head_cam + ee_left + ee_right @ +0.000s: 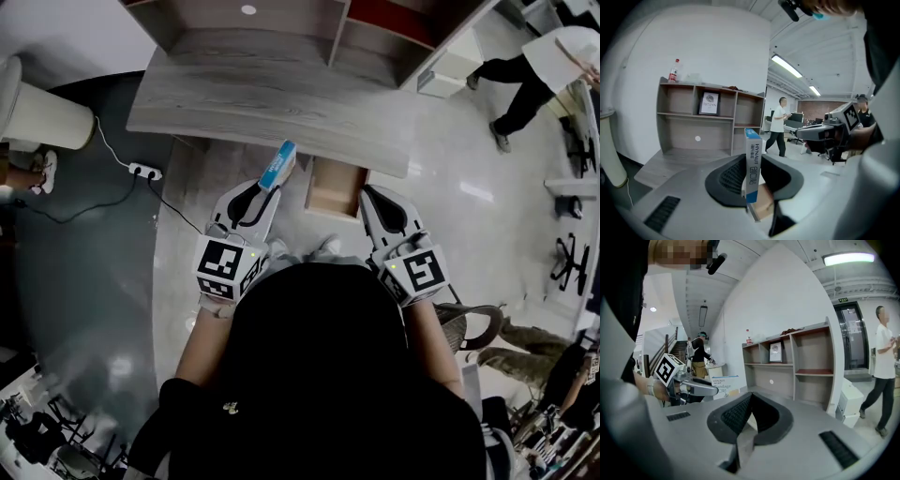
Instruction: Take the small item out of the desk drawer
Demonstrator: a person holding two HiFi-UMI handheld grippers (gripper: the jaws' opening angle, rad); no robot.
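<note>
Jaws of the left gripper [270, 190] clamp the small blue-and-white cardboard box [278, 165] by its lower end, just left of the open light-wood drawer [335, 187]. Right gripper [368, 194] jaws meet, empty, at the drawer's right. Hazard: the tall box may pivot and drop.

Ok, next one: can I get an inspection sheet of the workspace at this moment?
Surface: grey wood desk, shelf unit at its back.
Job's things: drawer open; blue-and-white box outside it, held upright.
Clutter: bottle atop the shelf unit, framed picture inside it.
Grippers: left gripper shut on the box; right gripper shut, empty.
Cables: power strip with leads on the floor.
Surroundings: person beyond the desk.
</note>
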